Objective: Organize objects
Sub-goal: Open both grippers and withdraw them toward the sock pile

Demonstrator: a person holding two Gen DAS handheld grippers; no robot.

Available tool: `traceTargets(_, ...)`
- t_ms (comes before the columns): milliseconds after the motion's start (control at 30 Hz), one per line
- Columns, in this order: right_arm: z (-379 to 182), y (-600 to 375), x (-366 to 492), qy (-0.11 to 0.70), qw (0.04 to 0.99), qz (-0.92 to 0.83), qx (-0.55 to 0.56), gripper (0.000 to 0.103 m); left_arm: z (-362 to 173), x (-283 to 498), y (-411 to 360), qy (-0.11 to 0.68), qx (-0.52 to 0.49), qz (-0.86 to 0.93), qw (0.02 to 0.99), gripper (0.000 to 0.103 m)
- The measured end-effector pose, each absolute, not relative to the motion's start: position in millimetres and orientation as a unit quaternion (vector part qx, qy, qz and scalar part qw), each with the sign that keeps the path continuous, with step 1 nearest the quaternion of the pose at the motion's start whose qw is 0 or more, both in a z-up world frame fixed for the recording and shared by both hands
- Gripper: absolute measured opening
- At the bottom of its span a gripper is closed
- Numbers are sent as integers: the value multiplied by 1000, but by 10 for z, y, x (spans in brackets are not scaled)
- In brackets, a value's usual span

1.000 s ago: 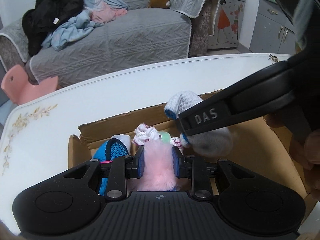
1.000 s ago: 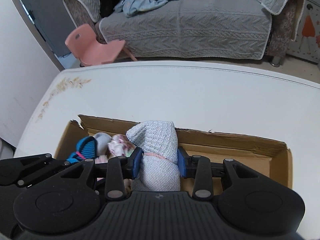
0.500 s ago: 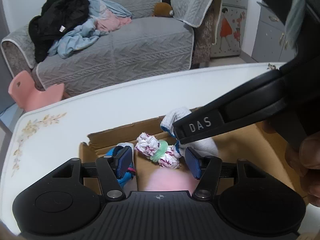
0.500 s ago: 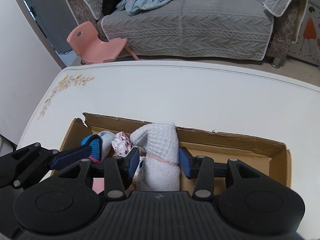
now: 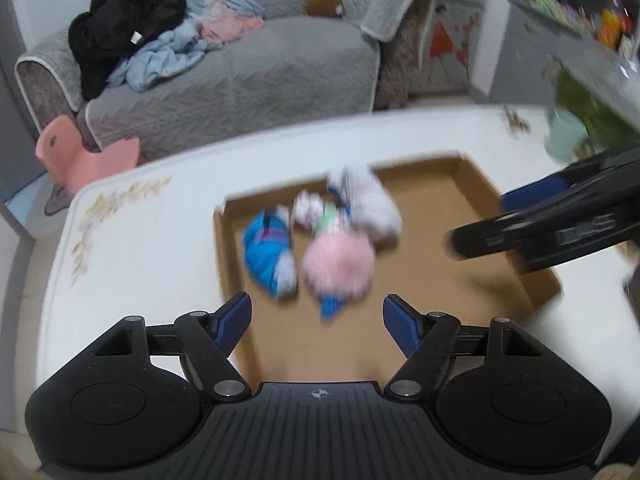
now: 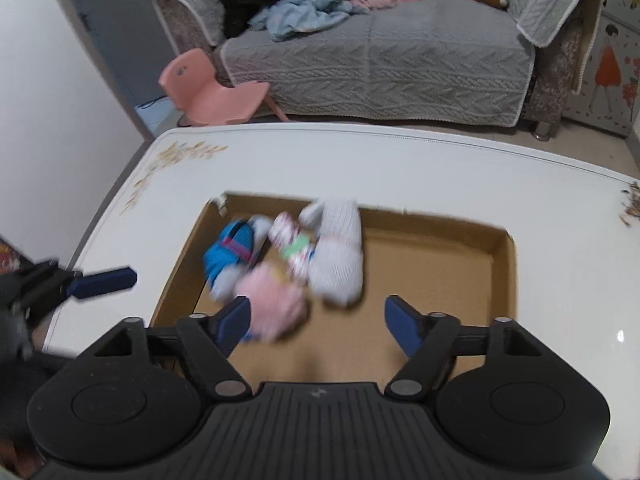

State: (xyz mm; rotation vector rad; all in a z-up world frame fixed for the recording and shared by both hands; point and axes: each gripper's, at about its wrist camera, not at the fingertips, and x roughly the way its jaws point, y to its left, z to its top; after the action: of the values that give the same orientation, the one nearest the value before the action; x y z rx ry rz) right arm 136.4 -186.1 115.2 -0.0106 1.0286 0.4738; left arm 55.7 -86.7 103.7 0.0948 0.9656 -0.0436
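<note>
Four soft rolled sock bundles [image 6: 338, 256] lie clustered in the shallow cardboard box [image 6: 460, 300].

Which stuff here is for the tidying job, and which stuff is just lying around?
For the job:
cardboard box
blue sock bundle
pink fluffy bundle
white sock bundle
patterned bundle

Just lying about:
clothes pile on the sofa
pink chair

left wrist: steeply down, close over shallow brown cardboard box [image 5: 472, 216] | right wrist: same tilt, further right | shared: box, white table [image 6: 400, 160], grey sofa [image 6: 380, 52]
</note>
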Motion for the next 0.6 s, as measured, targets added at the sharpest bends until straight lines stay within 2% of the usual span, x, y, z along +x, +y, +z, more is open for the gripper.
traceTargets(100, 1178, -2097, 1035, 490, 842, 228, -4, 76, 1088, 152, -815, 485, 40, -20, 873, 83)
traceTargets(267, 1178, -2448, 357, 486, 842, 235, 0, 87, 1051, -603, -743, 527, 3, 5, 850, 87)
traceTargets(433, 1064, -2415, -234, 465, 835, 283, -79, 91, 709, -1175, -547, 569, -174, 57, 801, 87)
traceTargets(533, 832, -2305, -357, 472, 810, 320, -137, 90, 421, -1281, -432, 586, -290, 65, 754, 83)
traceTargets(600, 668, -2263, -387, 475, 798, 332, -167, 87, 304, -1316, -414, 586, -321, 65, 741, 82)
